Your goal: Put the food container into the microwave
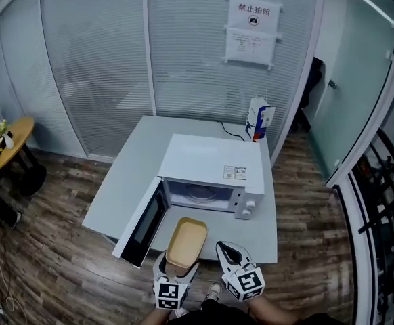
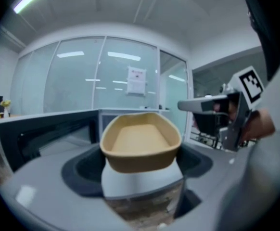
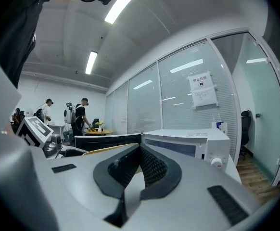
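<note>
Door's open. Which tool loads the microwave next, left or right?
Left. The left tool grips the food container right in front of the open microwave; the right tool is shut and empty.

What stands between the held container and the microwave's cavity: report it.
Nothing visible. The left gripper holds the food container before the open microwave; its door is swung aside to the left, the right gripper off to the right.
</note>
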`<state>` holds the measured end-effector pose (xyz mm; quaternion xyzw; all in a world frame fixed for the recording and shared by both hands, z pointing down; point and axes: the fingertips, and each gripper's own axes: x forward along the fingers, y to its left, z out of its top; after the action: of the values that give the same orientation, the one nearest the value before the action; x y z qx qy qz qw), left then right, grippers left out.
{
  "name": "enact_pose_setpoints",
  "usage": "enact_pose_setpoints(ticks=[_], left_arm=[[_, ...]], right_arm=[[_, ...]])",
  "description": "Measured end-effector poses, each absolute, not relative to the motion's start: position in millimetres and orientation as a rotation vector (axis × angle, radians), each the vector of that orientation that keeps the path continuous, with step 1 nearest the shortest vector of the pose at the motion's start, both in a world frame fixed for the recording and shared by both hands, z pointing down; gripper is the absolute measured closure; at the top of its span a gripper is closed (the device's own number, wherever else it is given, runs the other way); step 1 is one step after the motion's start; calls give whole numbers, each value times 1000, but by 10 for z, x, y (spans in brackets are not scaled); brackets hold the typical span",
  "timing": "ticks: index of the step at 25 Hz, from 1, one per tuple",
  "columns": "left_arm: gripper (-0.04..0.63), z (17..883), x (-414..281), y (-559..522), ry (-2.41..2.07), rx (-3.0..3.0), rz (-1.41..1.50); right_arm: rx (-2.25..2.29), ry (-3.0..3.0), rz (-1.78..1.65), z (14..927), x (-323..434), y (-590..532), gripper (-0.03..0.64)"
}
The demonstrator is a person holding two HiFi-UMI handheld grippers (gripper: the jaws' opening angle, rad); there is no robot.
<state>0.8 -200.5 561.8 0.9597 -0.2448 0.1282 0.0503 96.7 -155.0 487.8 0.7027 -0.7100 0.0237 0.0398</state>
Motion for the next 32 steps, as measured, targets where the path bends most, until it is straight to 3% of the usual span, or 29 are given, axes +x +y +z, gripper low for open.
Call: enact_pose_setpoints(ticks=[15,32], left_arm=[[137,5973,967,-2600,-791,2872,508],[137,6373,1413,-3402,-783,2829,569]], right_arm=[[2113,-2210,71,5132,1847,-2160,611],[2196,-2085,207,5599,2190,-2664,611]])
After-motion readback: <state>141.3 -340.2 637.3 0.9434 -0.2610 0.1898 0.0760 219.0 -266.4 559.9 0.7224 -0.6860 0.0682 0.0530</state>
